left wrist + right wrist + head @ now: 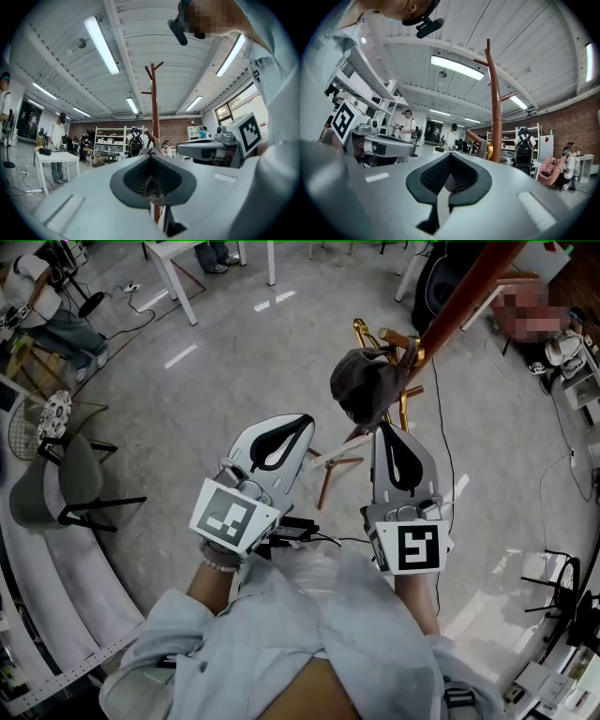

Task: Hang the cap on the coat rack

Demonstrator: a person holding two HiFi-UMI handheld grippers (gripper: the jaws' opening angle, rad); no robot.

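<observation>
Cap [364, 381]: dark grey, draped over a lower peg [396, 337] of the coat rack [469, 296], close beside the brass collar [490, 151] on the brown pole [154, 98]. Hangs off the peg with the longer dimension running down from the peg toward the grippers, narrower at the bottom edge. Brim end not distinguishable from crown.

Left gripper [307, 418]: level, aimed at the cap from the pole's left side, jaws pressed together at the tips. Nothing seen pinched there. Through the hollow behind the tips, dark cloth with pale lettering, in line with the pole. Apparently the hanging cap beyond, though contact not certain.

Right gripper [382, 427]: also level, tips right at the cap's bottom edge in the head view, jaws likewise pressed together, only a pale strip showing through the slit between them. Touching the cap or just short of it: cannot tell.

Far back, white shelf unit [110, 140] loaded with boxes and bins, contents too small to make out.
</observation>
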